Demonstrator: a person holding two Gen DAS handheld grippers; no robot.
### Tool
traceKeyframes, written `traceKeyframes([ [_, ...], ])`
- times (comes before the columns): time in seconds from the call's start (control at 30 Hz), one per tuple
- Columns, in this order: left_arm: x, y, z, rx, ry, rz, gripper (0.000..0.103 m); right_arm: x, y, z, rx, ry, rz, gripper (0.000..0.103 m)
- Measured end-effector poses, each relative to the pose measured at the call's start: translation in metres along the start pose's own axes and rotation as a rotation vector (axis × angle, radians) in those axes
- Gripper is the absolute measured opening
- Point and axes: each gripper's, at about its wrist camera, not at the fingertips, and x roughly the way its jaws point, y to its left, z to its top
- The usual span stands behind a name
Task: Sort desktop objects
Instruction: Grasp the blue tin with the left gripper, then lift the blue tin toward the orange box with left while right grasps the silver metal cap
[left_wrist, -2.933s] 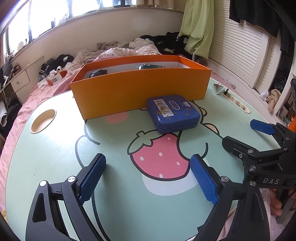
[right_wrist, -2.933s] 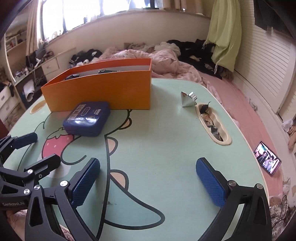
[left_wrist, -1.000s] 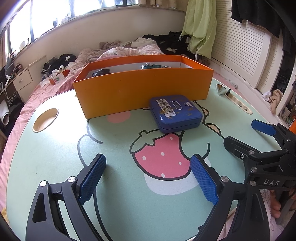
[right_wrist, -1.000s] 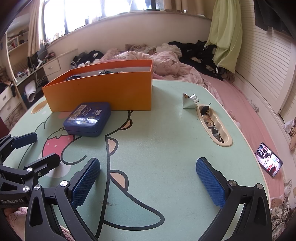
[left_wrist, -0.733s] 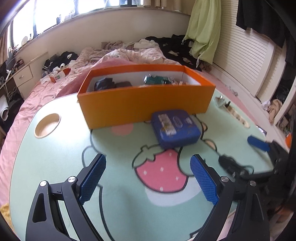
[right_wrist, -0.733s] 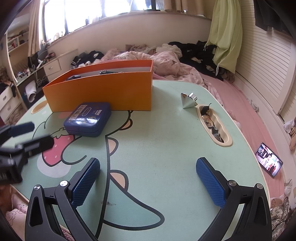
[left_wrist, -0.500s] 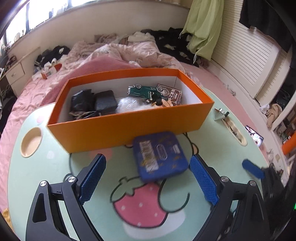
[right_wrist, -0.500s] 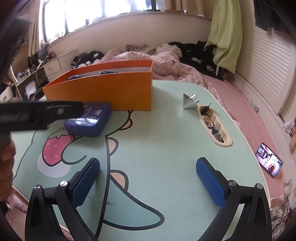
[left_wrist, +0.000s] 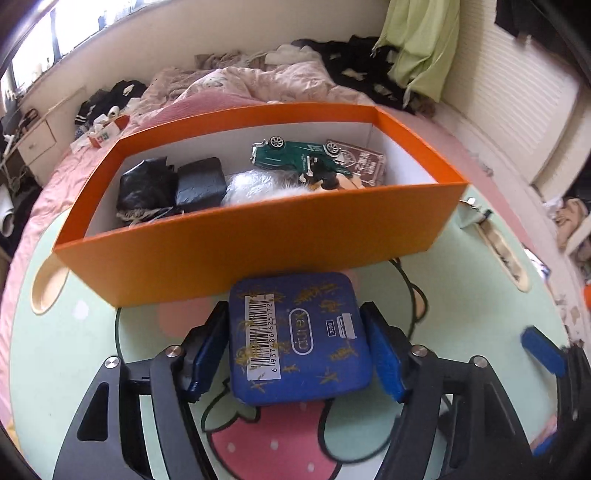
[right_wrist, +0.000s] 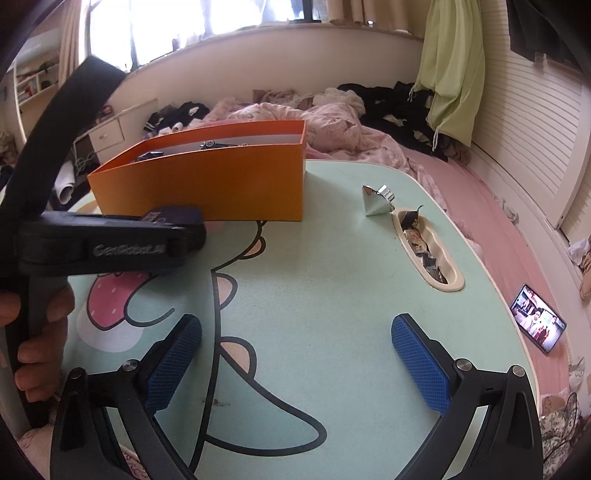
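A blue tin (left_wrist: 299, 332) with a barcode label lies flat on the mint cartoon table (left_wrist: 461, 295), just in front of the orange box (left_wrist: 258, 236). My left gripper (left_wrist: 295, 328) reaches down over the tin, its jaws closing, and both blue pads (left_wrist: 207, 347) lie against the tin's sides. In the right wrist view the left gripper's black body (right_wrist: 110, 240) covers most of the tin (right_wrist: 173, 214). My right gripper (right_wrist: 295, 362) hangs open above bare table with nothing between its fingers. The box holds a green toy car (left_wrist: 295, 155), black bundles (left_wrist: 166, 184) and other items.
A silver foil pyramid (right_wrist: 376, 201) stands beside a long recessed slot (right_wrist: 428, 251) with scraps at the table's right. A round recess (left_wrist: 48, 284) marks the left edge. A phone (right_wrist: 537, 323) lies on the pink bed. A person's hand (right_wrist: 37, 332) grips the left handle.
My left gripper has come forward and tilted down over the blue tin, and its jaws have narrowed onto the tin's sides. The right gripper has kept still.
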Motion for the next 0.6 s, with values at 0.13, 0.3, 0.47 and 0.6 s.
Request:
traceKeyframes([
  [0.13,-0.026,0.018,-0.02,-0.036,-0.044,-0.105,0.069,-0.016,-0.028,0.022,0.06,-0.029,0.09,0.092],
  [0.3,-0.053,0.042,-0.044,-0.108,-0.127,-0.109,0.069,-0.004,-0.069,0.086,0.052,-0.005,-0.026,0.085],
  [0.47,-0.059,0.057,-0.05,-0.148,-0.148,-0.119,0.069,0.061,-0.091,0.131,0.102,0.129,-0.037,0.058],
  [0.6,-0.059,0.055,-0.052,-0.126,-0.144,-0.124,0.069,0.08,-0.089,0.135,0.135,0.172,0.081,0.058],
])
